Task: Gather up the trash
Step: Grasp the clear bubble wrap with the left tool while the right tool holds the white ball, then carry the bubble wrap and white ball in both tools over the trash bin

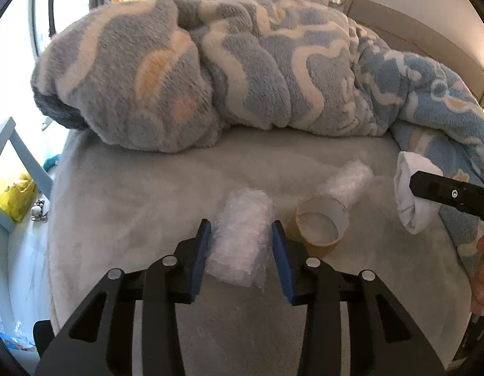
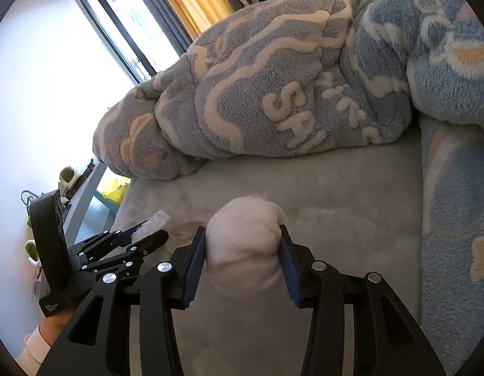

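A crumpled piece of bubble wrap (image 1: 240,238) lies on the grey bed sheet (image 1: 148,194) between the blue pads of my left gripper (image 1: 241,230); the pads touch its sides. A second bubble wrap piece (image 1: 347,181) and an empty brown tape roll (image 1: 320,224) lie just to the right. My right gripper (image 2: 243,247) is shut on a balled white sock (image 2: 245,244), which also shows in the left wrist view (image 1: 411,194) at the right. The left gripper also shows in the right wrist view (image 2: 148,235) at the left.
A bunched blue and cream fleece blanket (image 1: 242,69) fills the far half of the bed and runs down the right side (image 2: 455,203). A yellow bag (image 1: 13,197) lies by a grey frame off the bed's left edge. A window (image 2: 126,28) is behind.
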### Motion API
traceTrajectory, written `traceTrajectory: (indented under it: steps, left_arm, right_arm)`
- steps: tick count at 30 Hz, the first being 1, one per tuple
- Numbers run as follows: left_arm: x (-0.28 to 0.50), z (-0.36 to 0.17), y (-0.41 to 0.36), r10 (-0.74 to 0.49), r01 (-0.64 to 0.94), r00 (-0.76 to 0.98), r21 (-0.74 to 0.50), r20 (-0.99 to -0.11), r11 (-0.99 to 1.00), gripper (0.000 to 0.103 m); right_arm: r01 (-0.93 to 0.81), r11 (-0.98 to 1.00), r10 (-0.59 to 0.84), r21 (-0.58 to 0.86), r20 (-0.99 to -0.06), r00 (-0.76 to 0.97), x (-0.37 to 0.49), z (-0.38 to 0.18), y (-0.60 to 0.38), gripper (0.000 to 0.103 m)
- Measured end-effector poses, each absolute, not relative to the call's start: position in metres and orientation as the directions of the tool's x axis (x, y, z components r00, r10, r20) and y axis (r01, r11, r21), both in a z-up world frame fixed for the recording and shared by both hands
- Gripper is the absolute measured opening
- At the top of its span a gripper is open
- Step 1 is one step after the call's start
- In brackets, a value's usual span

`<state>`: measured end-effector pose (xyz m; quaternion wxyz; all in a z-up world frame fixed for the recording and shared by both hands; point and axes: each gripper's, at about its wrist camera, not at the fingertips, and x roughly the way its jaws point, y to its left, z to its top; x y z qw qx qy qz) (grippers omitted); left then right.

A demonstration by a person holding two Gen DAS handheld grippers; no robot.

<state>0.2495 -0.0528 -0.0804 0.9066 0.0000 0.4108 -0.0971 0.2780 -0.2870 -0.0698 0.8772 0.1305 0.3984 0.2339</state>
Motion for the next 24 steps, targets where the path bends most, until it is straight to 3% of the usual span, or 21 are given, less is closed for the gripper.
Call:
traceTrajectory:
  steps: [12,24]
  left_arm:
    - [0.226,-0.054,-0.025,-0.194,0.096,0.692,-0.178,-0.696,0.979,0.041]
    - [0.181,-0.030,-0.008,-0.174,0.096,0.719,-0.151,-0.673,0.984,0.041]
  right_arm:
    - [-0.313,0.852,0.520,0.420,-0.616,0.592,0.261,-0.051,-0.279,0.046]
    - [-0.352,0.847,0.531,0.398,-0.607,0.592,0.224,-0.044,-0.247,0.046]
